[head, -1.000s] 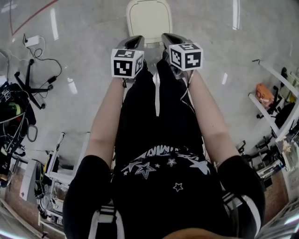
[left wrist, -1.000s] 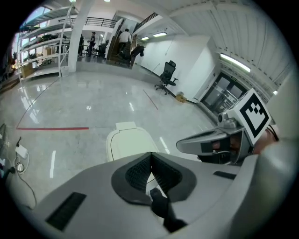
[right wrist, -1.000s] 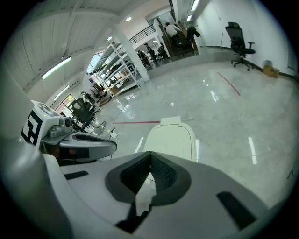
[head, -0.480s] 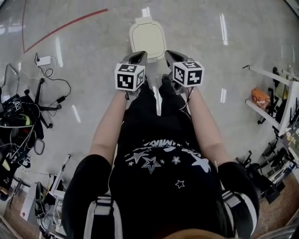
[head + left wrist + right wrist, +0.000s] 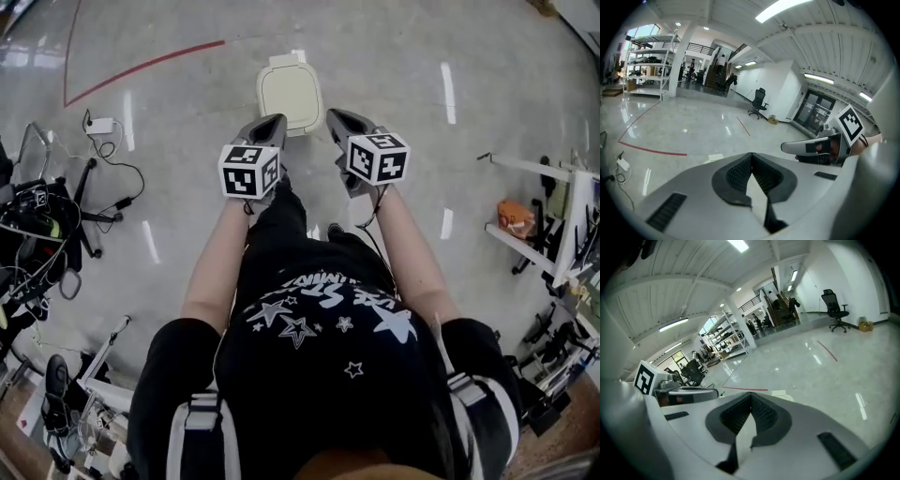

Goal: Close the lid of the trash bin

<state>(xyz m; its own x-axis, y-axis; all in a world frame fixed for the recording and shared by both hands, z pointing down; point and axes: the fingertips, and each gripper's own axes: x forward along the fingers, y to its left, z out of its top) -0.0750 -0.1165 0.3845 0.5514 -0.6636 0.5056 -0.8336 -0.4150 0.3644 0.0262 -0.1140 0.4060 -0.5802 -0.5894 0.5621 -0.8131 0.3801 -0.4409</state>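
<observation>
The trash bin (image 5: 291, 94) stands on the grey floor just ahead of me, seen from above, with its cream lid lying flat over the top. My left gripper (image 5: 273, 123) and right gripper (image 5: 336, 118) hover side by side just short of the bin, not touching it. Both are shut with nothing between their jaws. In the left gripper view the left gripper (image 5: 751, 157) has its dark pads pressed together, and the right gripper (image 5: 806, 147) shows beside it. The right gripper view shows the right gripper (image 5: 751, 397) shut likewise, and a white edge of the bin (image 5: 782, 394) peeks over it.
A red line (image 5: 141, 61) crosses the floor at the far left. A power adapter with cables (image 5: 98, 125) and black equipment (image 5: 37, 225) lie at the left. White shelving (image 5: 553, 225) holding an orange item (image 5: 517, 217) stands at the right.
The bin now looks smaller and farther from me than a second ago. Both grippers have drawn back from it together, still shut and side by side.
</observation>
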